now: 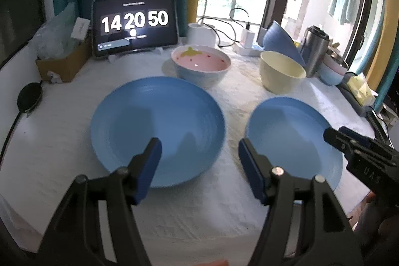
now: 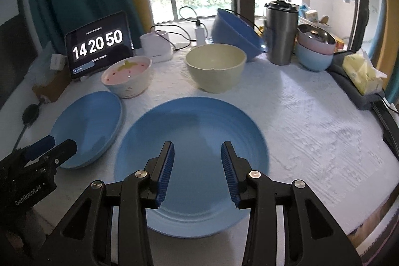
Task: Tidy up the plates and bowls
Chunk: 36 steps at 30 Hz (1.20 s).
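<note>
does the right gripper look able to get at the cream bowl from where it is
Probably yes. The right gripper hangs open and empty over the blue plate, and the cream bowl stands just beyond that plate with bare tablecloth around it; nothing blocks the way.

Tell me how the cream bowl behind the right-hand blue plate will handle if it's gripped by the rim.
The cream bowl looks rigid, so its rim probably won't flex. Its smooth, slightly glossy wall may slip between pads. It is deep and empty with a narrower base, so a push near the rim could tip it.
</note>
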Each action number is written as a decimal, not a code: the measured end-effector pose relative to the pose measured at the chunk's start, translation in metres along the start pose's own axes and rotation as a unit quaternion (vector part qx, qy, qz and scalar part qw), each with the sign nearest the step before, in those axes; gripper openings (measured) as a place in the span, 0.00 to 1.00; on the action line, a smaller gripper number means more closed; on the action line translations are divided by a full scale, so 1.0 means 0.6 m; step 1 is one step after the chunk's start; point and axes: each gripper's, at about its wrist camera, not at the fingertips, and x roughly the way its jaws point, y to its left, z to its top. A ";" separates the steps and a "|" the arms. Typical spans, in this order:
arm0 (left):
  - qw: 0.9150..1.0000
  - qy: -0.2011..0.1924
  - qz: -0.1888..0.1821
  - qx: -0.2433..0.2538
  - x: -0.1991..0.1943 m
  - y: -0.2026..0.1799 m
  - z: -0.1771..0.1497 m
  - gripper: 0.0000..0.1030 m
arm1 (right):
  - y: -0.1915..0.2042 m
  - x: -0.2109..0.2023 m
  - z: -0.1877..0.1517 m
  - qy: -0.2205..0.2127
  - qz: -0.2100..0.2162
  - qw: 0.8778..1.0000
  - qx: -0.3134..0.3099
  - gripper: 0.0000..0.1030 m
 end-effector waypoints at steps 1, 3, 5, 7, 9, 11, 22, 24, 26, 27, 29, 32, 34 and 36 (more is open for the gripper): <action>1.000 0.000 0.002 -0.001 0.000 0.005 0.001 0.64 | 0.006 0.002 0.001 0.001 0.001 1.000 -0.002 0.40; 1.000 -0.001 0.005 -0.005 0.001 0.018 0.002 0.64 | 0.020 0.007 0.004 0.002 0.005 1.000 -0.007 0.40; 1.000 -0.001 0.008 -0.009 0.001 0.030 0.003 0.64 | 0.032 0.011 0.006 0.003 0.008 1.000 -0.011 0.40; 1.000 -0.001 0.011 -0.013 0.001 0.041 0.005 0.64 | 0.046 0.015 0.008 0.003 0.011 1.000 -0.016 0.40; 1.000 -0.002 0.015 -0.016 0.002 0.054 0.008 0.64 | 0.059 0.021 0.010 0.004 0.015 1.000 -0.021 0.40; 1.000 -0.002 0.019 -0.020 0.004 0.066 0.010 0.64 | 0.073 0.028 0.013 0.006 0.019 0.999 -0.026 0.40; 0.998 0.002 0.037 -0.041 0.022 0.136 0.021 0.64 | 0.136 0.068 0.029 0.018 0.030 0.998 -0.047 0.40; 0.998 0.003 0.040 -0.044 0.025 0.147 0.022 0.64 | 0.149 0.078 0.032 0.022 0.032 0.998 -0.052 0.40; 0.998 0.003 0.044 -0.048 0.030 0.160 0.025 0.64 | 0.160 0.086 0.034 0.025 0.035 0.998 -0.056 0.40; 0.998 0.004 0.046 -0.049 0.031 0.164 0.025 0.64 | 0.165 0.091 0.036 0.027 0.036 0.997 -0.057 0.40; 0.997 0.006 0.050 -0.052 0.037 0.175 0.026 0.64 | 0.177 0.102 0.039 0.031 0.038 0.997 -0.061 0.40; 0.997 0.009 0.056 -0.057 0.045 0.191 0.028 0.64 | 0.191 0.117 0.042 0.037 0.042 0.996 -0.066 0.40; 0.996 0.011 0.060 -0.059 0.051 0.199 0.029 0.64 | 0.199 0.127 0.045 0.042 0.043 0.996 -0.068 0.40; 0.996 0.013 0.060 -0.060 0.057 0.205 0.030 0.64 | 0.203 0.136 0.046 0.045 0.044 0.996 -0.069 0.40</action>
